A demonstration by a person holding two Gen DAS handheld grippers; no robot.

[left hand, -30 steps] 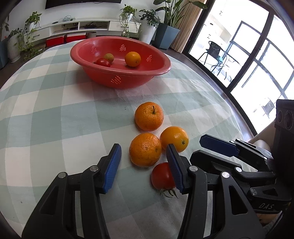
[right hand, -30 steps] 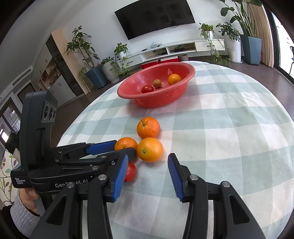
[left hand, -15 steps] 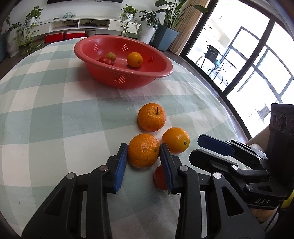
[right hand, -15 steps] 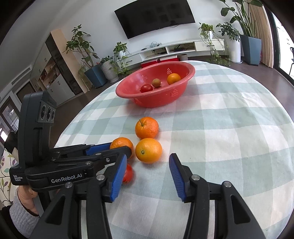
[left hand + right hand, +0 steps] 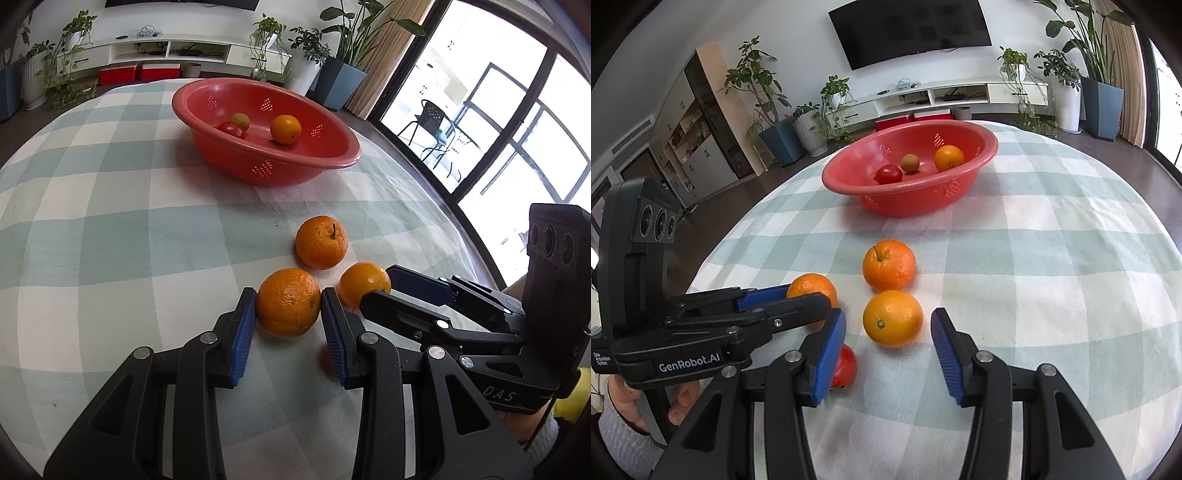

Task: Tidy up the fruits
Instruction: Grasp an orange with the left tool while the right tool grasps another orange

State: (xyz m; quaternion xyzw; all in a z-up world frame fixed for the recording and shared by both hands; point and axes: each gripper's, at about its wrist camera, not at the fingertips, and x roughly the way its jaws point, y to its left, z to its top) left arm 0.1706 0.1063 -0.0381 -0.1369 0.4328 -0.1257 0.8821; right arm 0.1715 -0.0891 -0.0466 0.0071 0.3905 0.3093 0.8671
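My left gripper [image 5: 289, 306] is shut on a bumpy orange [image 5: 288, 301] that rests on the checked tablecloth; the same orange shows in the right wrist view [image 5: 812, 290]. My right gripper [image 5: 888, 334] is open around a smooth orange [image 5: 892, 317], which also shows in the left wrist view [image 5: 364, 283]. A stemmed orange [image 5: 321, 241] lies just beyond. A red tomato [image 5: 844, 365] sits by my right gripper's left finger. The red basket [image 5: 336, 157] holds a tomato [image 5: 230, 129], a small greenish fruit [image 5: 240, 120] and an orange [image 5: 285, 129].
The round table's edge [image 5: 476, 236] curves close on the right, by the windows. The floor, a TV shelf [image 5: 945, 96] and potted plants lie beyond the far edge. The basket stands at the far middle of the table.
My left gripper moved forward and closed its jaws on the bumpy orange. My right gripper edged forward so the smooth orange sits between its open jaws.
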